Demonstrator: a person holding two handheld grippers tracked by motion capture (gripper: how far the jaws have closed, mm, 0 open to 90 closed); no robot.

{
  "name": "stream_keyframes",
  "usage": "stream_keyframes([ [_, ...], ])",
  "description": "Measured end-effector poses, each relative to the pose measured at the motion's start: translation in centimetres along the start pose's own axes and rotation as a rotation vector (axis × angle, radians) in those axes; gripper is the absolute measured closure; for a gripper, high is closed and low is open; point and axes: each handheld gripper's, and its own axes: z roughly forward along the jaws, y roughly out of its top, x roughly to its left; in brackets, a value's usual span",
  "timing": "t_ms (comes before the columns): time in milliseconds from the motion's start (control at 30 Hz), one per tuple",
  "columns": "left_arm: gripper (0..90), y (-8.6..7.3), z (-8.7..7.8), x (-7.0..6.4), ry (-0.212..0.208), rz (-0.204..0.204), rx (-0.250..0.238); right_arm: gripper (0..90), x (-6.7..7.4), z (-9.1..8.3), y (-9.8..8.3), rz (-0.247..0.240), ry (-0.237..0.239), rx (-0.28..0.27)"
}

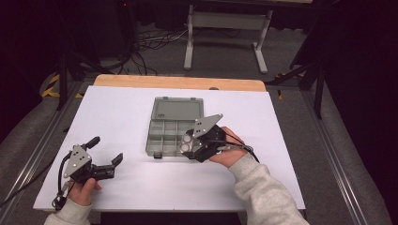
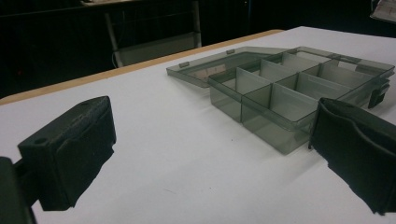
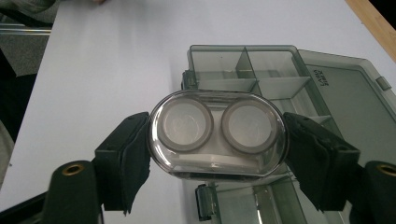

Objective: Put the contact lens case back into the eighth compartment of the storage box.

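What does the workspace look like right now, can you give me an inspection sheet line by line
Surface: white table top with a wooden far edge.
Job's things: grey compartment box, lid open flat, compartments look empty; clear two-well case held over the box.
Clutter: nothing seen.
Grippers: left gripper open, holding nothing, beside the box; right gripper, fingers clamped on the case's ends.
Cables: one trails from the left gripper; a tangle on the floor beyond the table.
Surroundings: dark room, grey stand behind.
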Motion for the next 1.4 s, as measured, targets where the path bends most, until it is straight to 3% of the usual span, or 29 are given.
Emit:
stream_keyframes([
  [633, 1.2, 0.0, 0.0, 0.0, 0.001, -0.001, 0.0, 26.4, -2.3, -0.1, -1.7, 0.012, -0.068, 0.022],
  [1400, 1.2, 0.0, 0.0, 0.0, 0.001, -0.002, 0.001, 26.4, -3.8, 0.3, -3.0, 0.03, -0.083, 0.082],
])
